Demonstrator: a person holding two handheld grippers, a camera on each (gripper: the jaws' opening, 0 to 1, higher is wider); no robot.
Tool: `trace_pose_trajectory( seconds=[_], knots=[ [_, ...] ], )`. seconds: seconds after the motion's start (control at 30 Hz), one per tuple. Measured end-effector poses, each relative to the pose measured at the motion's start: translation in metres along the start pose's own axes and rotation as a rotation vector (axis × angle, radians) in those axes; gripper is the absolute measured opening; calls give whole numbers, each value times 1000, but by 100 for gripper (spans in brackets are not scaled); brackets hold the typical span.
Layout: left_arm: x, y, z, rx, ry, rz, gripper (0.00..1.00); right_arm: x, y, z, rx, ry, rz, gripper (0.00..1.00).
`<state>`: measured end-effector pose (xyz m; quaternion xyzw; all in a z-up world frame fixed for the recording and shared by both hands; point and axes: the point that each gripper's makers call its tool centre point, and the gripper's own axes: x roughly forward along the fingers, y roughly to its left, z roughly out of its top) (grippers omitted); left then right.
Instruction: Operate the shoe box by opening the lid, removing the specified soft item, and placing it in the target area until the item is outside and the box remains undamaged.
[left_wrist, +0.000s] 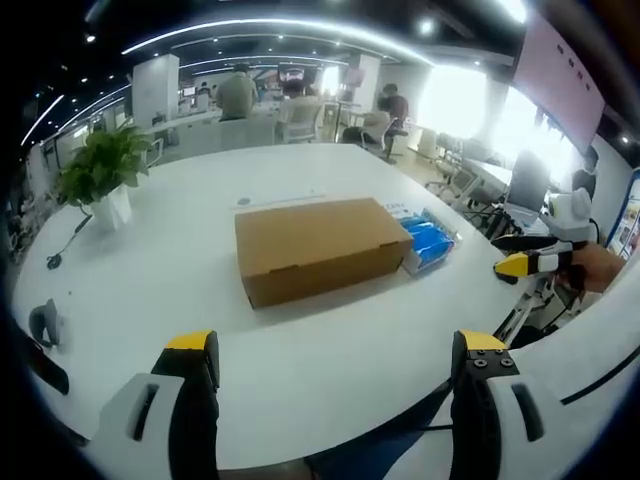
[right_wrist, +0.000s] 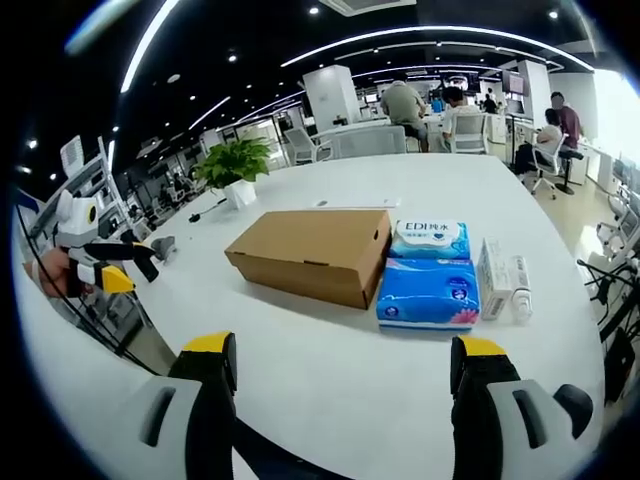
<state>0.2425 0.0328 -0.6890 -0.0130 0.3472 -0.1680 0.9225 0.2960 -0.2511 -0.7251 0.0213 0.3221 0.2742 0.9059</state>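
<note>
A closed brown cardboard shoe box (left_wrist: 310, 245) (right_wrist: 315, 250) lies in the middle of the white round table (left_wrist: 330, 325) (right_wrist: 300, 330), lid down. Both grippers hover short of the table's near edge, well back from the box. My left gripper (left_wrist: 338, 365) is open with nothing between its yellow-tipped jaws; in the right gripper view it appears at the far left (right_wrist: 132, 265), held by a hand. My right gripper (right_wrist: 345, 360) is open and empty too, and it enters the left gripper view from the right (left_wrist: 512, 255).
Two blue tissue packs (right_wrist: 430, 290) (left_wrist: 428, 240) lie against the box's end, with small white boxes (right_wrist: 500, 278) beside them. A potted plant (left_wrist: 100, 165) (right_wrist: 235, 160) stands on the far side. People sit at desks in the background.
</note>
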Motion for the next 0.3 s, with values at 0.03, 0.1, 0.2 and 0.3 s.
trace_pose_trajectory(
  seconds=[0.03, 0.1, 0.2, 0.3],
  knots=[
    [0, 0, 0, 1, 1, 1, 99, 0, 0, 0, 4, 0, 0, 90],
    [0, 1, -1, 2, 3, 2, 99, 0, -1, -1, 4, 0, 2, 90],
    [0, 0, 0, 6, 3, 2, 99, 0, -1, 0, 2, -3, 3, 90],
    [0, -4, 2, 9, 1, 1, 99, 0, -2, 0, 1, -3, 2, 90]
  ],
)
